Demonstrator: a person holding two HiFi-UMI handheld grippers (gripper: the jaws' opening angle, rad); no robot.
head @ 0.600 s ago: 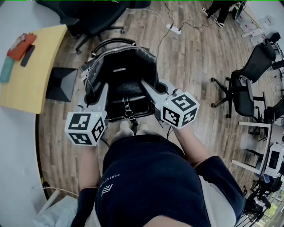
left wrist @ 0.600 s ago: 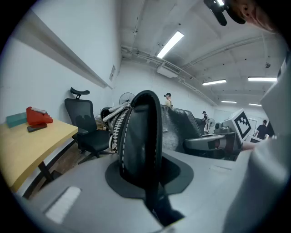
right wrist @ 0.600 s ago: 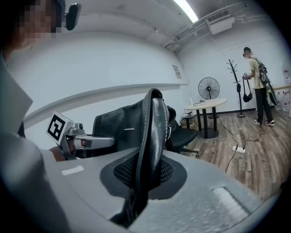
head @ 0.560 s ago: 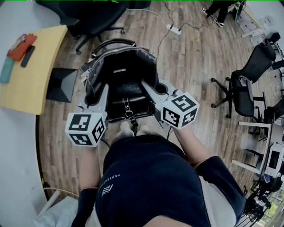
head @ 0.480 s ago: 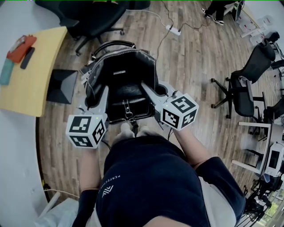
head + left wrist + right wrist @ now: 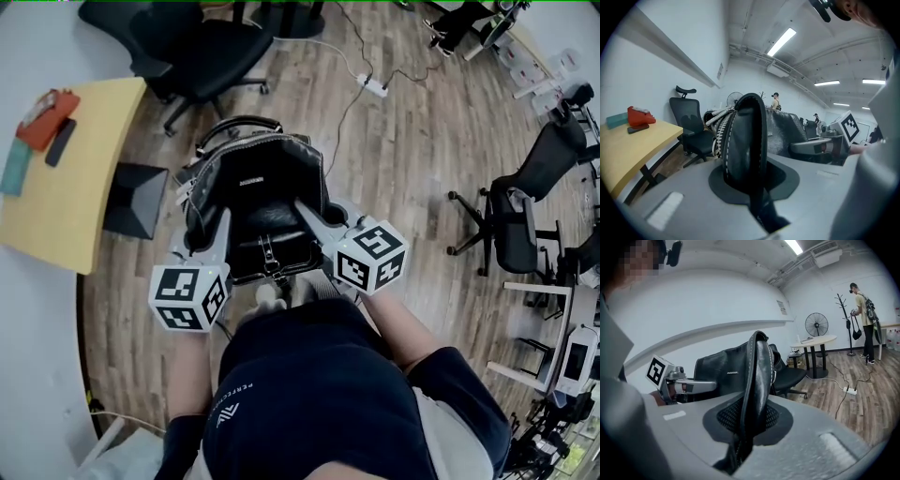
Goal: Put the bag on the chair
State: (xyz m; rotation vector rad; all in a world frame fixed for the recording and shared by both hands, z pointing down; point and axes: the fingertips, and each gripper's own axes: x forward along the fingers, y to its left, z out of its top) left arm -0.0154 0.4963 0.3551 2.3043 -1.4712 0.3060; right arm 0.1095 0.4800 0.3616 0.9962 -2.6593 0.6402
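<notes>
now the bag hangs in the air over the wood floor, just in front of the person. it is black and shiny like leather, with white stitches along its edges and a row of silver zipper teeth. a round handle curves over its top at 12 o'clock. a thin strap with a buckle runs down its front at 6 o'clock. the left gripper is clamped tight on the bag's side at 9 o'clock. the right gripper is clamped tight on the side at 3 o'clock. a black chair stands at 11 o'clock from the bag, well apart from it. a yellow table is at 9 o'clock.
</notes>
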